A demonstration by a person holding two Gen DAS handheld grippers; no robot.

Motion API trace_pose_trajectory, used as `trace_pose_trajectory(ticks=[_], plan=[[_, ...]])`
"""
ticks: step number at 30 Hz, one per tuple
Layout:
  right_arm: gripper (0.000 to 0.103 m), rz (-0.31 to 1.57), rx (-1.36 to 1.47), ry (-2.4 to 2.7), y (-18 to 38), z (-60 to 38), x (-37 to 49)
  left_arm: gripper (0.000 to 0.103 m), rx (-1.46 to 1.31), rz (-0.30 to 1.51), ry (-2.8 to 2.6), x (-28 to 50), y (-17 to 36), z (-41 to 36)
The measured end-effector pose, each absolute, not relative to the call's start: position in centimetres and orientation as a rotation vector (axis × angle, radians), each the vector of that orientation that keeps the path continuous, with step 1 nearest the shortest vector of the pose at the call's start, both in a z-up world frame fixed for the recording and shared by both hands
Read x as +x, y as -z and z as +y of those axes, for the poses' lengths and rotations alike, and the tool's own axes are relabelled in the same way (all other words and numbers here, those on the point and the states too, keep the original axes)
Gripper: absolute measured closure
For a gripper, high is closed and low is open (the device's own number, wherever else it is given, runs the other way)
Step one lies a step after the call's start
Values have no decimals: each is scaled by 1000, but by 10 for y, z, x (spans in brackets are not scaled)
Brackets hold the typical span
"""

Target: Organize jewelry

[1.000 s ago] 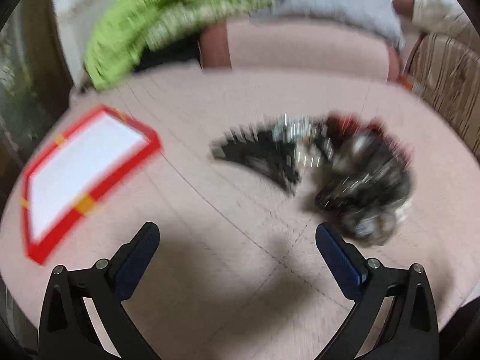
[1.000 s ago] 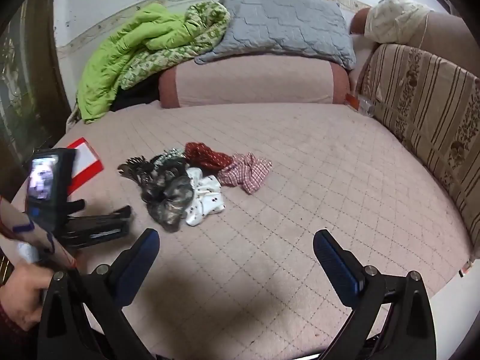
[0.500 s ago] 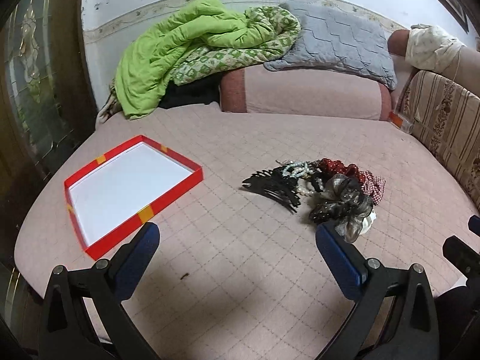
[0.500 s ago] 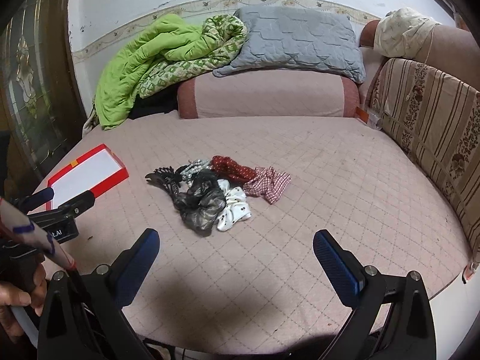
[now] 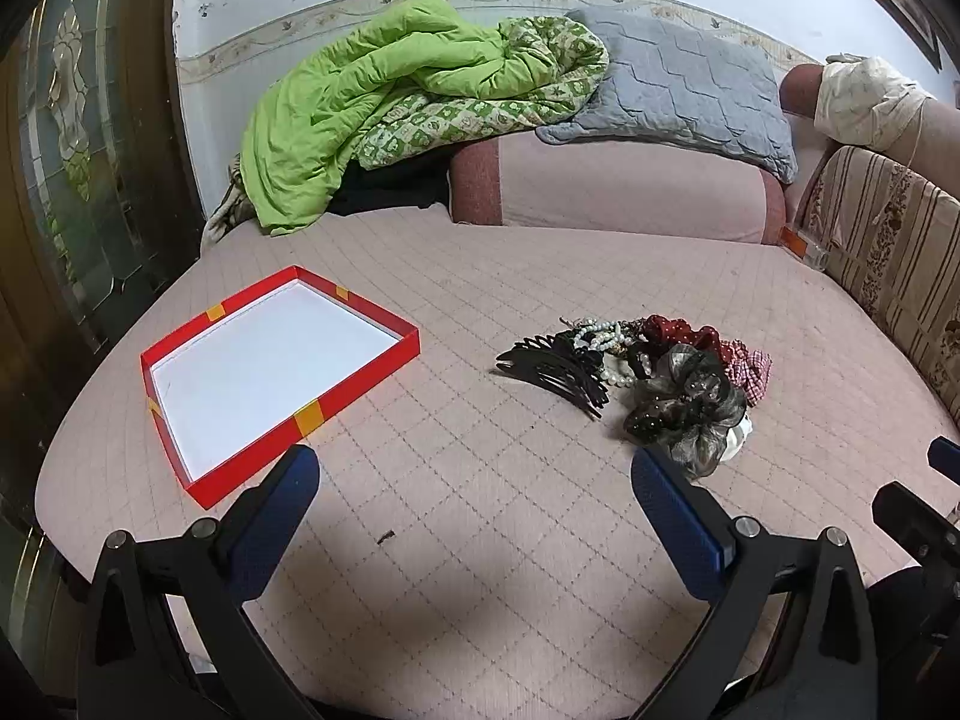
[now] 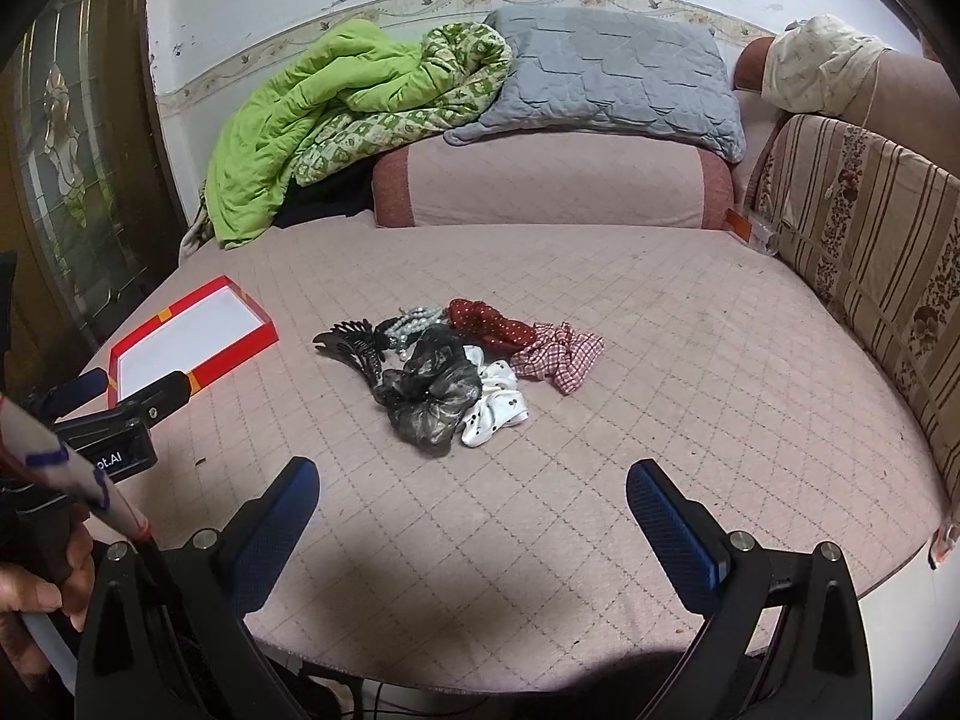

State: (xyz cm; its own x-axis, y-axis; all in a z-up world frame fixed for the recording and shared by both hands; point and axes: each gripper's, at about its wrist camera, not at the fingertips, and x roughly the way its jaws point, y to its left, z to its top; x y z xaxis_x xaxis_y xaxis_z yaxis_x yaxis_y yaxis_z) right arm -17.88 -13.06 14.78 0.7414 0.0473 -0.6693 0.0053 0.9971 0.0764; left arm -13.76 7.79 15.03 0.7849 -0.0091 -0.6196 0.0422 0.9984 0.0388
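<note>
Here, the jewelry and hair pieces lie in one small heap near the middle of the pink quilted bed [image 6: 690,396]. Counted in the right wrist view, the heap holds one black toothed hair comb [image 6: 351,351], one string of pale beads [image 6: 414,319], and four fabric scrunchies: a sheer grey-black one [image 6: 432,393], a white one with dark spots [image 6: 495,408], a dark red dotted one [image 6: 489,324] and a red checked one [image 6: 561,354]. They touch or overlap one another. Well apart from the heap, to its left, sits a single shallow red tray [image 5: 360,381] with a white floor and nothing in it.

Both tools hover over the near edge of the bed, short of the heap. The left gripper [image 5: 474,516] has its two blue-padded fingers spread wide, with nothing between them and touching nothing. The right gripper [image 6: 471,516] is spread just as wide and equally empty. A hand [image 6: 36,588] grips the left tool at the lower left edge.

Behind, against the wall, are one green quilt [image 6: 336,96], one grey pillow [image 6: 606,72] and one pink bolster [image 6: 552,186].
</note>
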Motion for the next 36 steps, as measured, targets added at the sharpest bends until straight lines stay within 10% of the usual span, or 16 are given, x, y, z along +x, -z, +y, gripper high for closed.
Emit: trace_pose_trajectory(ticks=[36], plan=[[0, 762, 147, -47, -126, -146, -159, 0, 22, 733, 34, -129, -143, 87]])
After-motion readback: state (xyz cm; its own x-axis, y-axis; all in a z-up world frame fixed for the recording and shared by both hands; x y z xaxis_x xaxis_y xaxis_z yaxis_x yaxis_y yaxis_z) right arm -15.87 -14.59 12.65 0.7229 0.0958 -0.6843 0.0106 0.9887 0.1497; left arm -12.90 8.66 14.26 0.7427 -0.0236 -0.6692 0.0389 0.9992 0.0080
